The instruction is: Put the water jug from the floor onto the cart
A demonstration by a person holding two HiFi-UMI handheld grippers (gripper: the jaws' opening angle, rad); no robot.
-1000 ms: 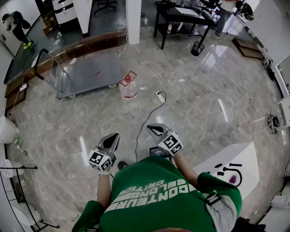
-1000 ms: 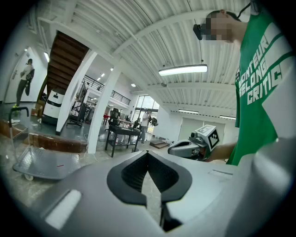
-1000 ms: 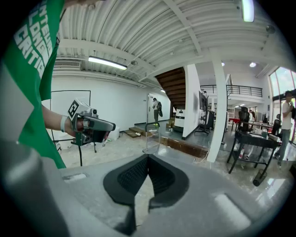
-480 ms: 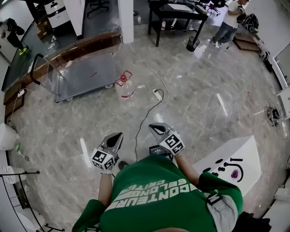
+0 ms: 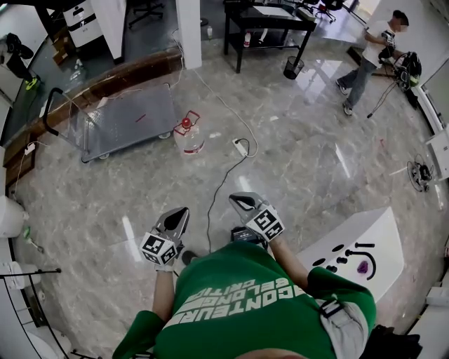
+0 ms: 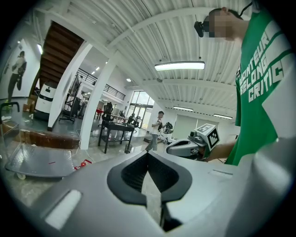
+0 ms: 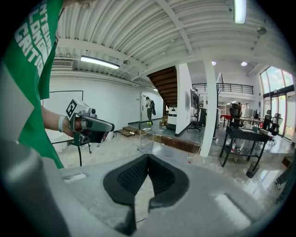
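The clear water jug (image 5: 188, 138) with a red cap and red handle stands upright on the marble floor, just right of the cart (image 5: 119, 118). The cart is a low grey platform on wheels with a black push handle at its left end. Both grippers are held in front of my chest, well short of the jug. My left gripper (image 5: 175, 214) is shut and empty, and my right gripper (image 5: 243, 202) is shut and empty too. In the left gripper view the jaws (image 6: 148, 153) meet, with the jug's red handle (image 6: 83, 163) and the cart (image 6: 37, 163) far off. The right gripper view shows closed jaws (image 7: 148, 157) and the cart (image 7: 155, 148) beyond.
A white power strip (image 5: 240, 147) with a black cable runs across the floor between me and the jug. A white pillar (image 5: 188, 31), a black table (image 5: 270, 19) and a bin (image 5: 290, 68) stand behind. A person (image 5: 368, 56) walks at far right. A white board (image 5: 351, 245) lies at my right.
The head view has swung, so the jug and cart sit a little further left. A person has walked into view at the far right. Both grippers stay shut and empty.
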